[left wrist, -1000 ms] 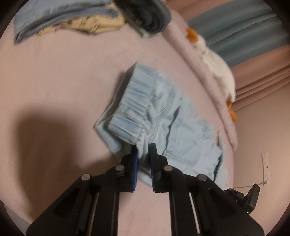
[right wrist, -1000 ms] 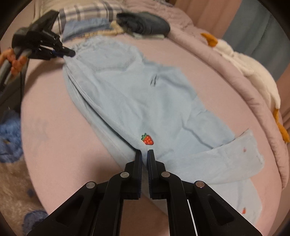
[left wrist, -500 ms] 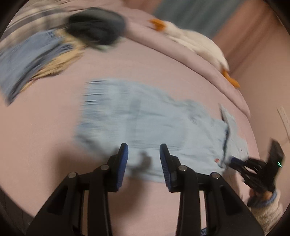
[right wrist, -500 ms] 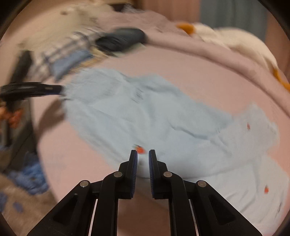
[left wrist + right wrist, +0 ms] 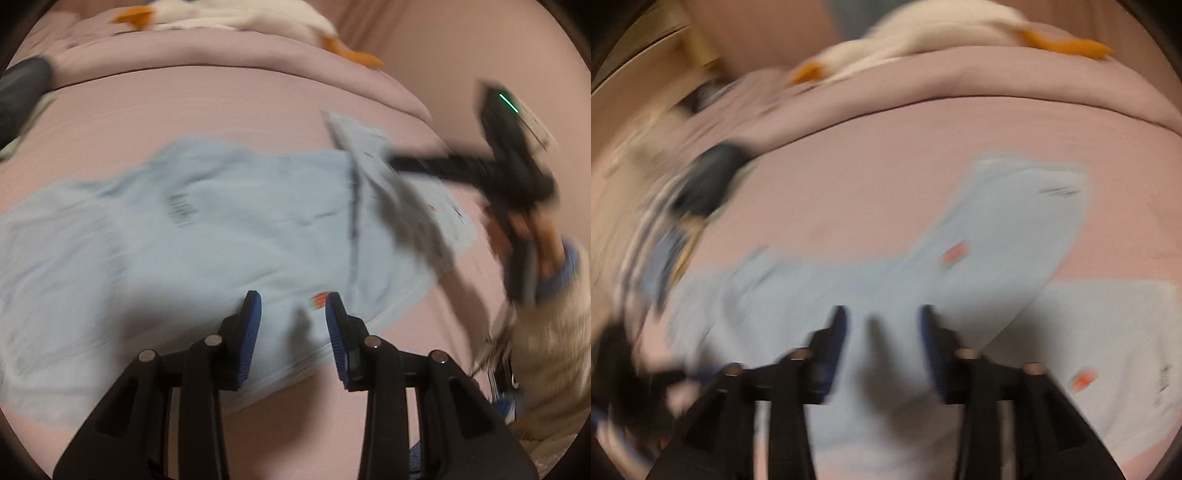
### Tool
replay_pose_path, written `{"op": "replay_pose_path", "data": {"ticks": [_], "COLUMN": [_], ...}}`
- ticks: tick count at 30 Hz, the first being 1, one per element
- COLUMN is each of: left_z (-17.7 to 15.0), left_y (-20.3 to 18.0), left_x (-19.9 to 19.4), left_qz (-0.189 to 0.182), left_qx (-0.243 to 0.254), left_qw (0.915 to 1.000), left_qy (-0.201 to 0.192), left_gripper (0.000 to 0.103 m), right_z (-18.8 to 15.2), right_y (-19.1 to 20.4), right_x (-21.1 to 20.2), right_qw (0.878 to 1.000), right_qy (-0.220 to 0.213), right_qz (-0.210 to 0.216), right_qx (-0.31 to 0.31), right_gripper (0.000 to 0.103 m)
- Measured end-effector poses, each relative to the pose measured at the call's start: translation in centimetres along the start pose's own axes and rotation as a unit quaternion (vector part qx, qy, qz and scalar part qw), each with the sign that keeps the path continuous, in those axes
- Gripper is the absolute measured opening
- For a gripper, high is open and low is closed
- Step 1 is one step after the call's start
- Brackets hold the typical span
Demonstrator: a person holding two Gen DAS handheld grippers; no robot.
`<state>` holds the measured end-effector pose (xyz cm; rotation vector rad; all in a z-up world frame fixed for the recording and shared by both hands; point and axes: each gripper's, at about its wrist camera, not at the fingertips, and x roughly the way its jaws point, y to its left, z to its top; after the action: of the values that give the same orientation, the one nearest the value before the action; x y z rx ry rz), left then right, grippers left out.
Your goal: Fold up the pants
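Note:
Light blue pants [image 5: 207, 236] with small strawberry prints lie spread flat on the pink bed [image 5: 229, 110]. My left gripper [image 5: 293, 310] hovers open just above their near edge, with nothing between its blue pads. In the right wrist view the pants [image 5: 857, 288] run from lower left to upper right, one leg [image 5: 1027, 210] angled away. My right gripper [image 5: 882, 321] is open over the cloth and holds nothing. The left wrist view shows that right gripper [image 5: 402, 162] as a black blur over the leg ends, held by a sleeved hand [image 5: 554, 266].
A white plush goose [image 5: 240, 14] with orange feet lies on the rolled pink duvet [image 5: 221, 55] along the far side. Dark folded clothes [image 5: 709, 181] and a pile of other garments [image 5: 661, 251] sit at the bed's left end. A wall [image 5: 461, 48] is on the right.
Both grippers have let go of the pants and opened, the left one first. The pants went from bunched and lifted to lying flat. Both cameras have swung round and the views blur.

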<state>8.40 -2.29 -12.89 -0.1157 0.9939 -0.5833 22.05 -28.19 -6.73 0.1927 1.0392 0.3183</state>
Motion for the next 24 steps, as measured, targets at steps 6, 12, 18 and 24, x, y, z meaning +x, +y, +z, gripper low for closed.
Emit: {"op": "replay_pose_path", "data": {"ticks": [6,12,18,24], "left_z": [1.5,1.9,1.5,0.9], "left_y": [-3.6,-5.1,-5.2,-6.2], "left_x": [4.5,7.4,7.8,6.6], "left_qz": [-0.03,-0.023,-0.016,-0.015], "left_qx": [0.057,0.088,0.095,0.113], "left_qw": [0.9973,0.9947,0.9943,0.9929], "left_qy": [0.034,0.049,0.047,0.033], "left_gripper": [0.042,0.039,0.008,0.006], "right_z": [5.7,7.5,6.4,1.9], "right_y": [-2.5,-2.7,-4.0,-7.8], "right_x": [4.4,9.2,7.4,-3.1], "right_qw": [0.998,0.991,0.993,0.99], "right_qy": [0.023,0.076,0.04,-0.074], "right_qz": [-0.037,-0.105,-0.1,-0.026], "right_qx": [0.045,0.039,0.049,0.12], "right_gripper": [0.047,0.047,0.004,0.004]}}
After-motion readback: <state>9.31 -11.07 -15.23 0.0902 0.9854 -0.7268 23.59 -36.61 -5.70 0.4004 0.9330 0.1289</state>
